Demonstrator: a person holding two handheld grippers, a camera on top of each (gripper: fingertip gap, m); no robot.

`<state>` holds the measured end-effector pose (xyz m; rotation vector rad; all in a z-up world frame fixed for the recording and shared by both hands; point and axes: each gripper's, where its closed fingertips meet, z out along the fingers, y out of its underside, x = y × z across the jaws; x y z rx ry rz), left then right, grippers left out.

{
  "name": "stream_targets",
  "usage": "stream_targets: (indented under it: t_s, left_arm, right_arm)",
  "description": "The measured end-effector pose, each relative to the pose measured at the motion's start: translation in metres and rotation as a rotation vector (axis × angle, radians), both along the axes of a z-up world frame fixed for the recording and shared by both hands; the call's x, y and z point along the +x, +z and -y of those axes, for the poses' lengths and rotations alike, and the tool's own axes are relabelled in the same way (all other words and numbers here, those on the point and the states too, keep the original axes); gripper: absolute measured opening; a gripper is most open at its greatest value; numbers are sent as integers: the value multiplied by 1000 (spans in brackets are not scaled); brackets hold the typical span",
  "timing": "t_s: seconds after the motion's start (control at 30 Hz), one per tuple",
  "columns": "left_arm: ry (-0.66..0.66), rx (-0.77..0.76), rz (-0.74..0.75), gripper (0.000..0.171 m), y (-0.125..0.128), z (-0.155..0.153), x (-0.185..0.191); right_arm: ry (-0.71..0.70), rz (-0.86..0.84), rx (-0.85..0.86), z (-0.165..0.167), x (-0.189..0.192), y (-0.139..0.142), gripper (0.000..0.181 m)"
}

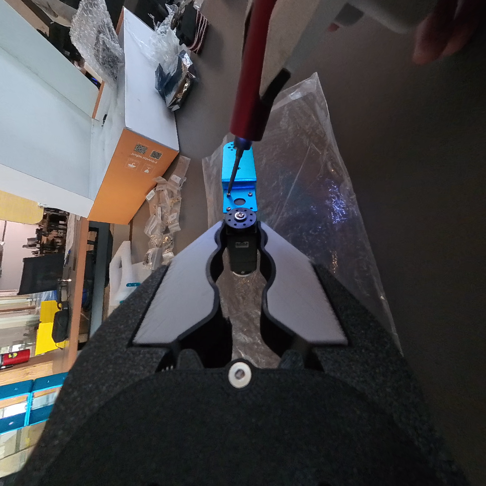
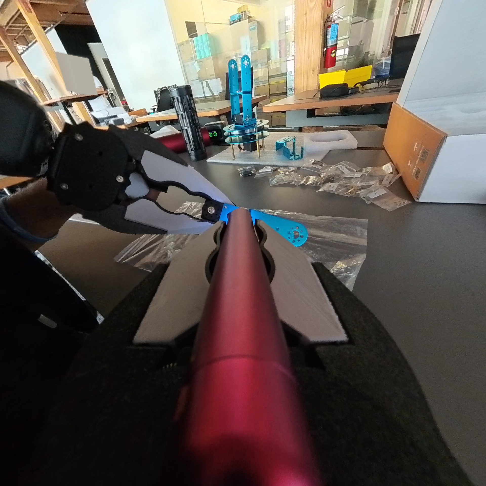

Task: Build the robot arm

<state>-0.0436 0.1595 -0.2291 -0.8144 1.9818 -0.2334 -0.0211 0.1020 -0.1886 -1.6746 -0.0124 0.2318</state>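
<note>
My left gripper (image 1: pixel 240 226) is shut on a black servo motor (image 1: pixel 240 252), held over a clear plastic bag (image 1: pixel 302 210) on the dark table. The servo's round black horn (image 1: pixel 239 216) carries a blue metal bracket (image 1: pixel 238 181). My right gripper (image 2: pixel 239 226) is shut on a red electric screwdriver (image 2: pixel 242 289). In the left wrist view the screwdriver (image 1: pixel 252 79) comes down from above, and its bit rests on a screw in the bracket (image 1: pixel 228 193). The right wrist view shows the left gripper (image 2: pixel 210 214) coming in from the left and the bracket (image 2: pixel 284 231) sticking out to the right.
An orange and white box (image 2: pixel 420 157) stands at the right, with several small bags of hardware (image 2: pixel 336 181) in front of it. A partly built blue robot arm (image 2: pixel 244 110) on white foam, a loose blue bracket (image 2: pixel 289 150) and a black cylinder (image 2: pixel 190 123) stand at the back. The gap from one gripper's tips to the other's is roughly 8 cm.
</note>
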Motion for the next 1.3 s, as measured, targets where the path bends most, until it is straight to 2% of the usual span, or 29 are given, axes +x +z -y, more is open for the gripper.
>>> stream_targets:
  t_s: [0.6, 0.73, 0.9, 1.07, 1.3]
  left_arm:
    - [-111, 164, -12, 19, 2, 0, -2]
    - [-114, 161, -7, 19, 2, 1, 0]
    - [-126, 155, 6, 19, 3, 4, -2]
    - [-125, 145, 19, 19, 2, 4, -3]
    - [-98, 49, 57, 20, 3, 1, -4]
  right_arm:
    - [26, -40, -31, -1, -2, -3, 20]
    - [19, -28, -30, -1, -2, -3, 21]
    - [50, -102, -39, 1, 1, -3, 21]
    - [73, -84, -51, 0, 0, -4, 21]
    - [96, -61, -110, -7, 0, 2, 20]
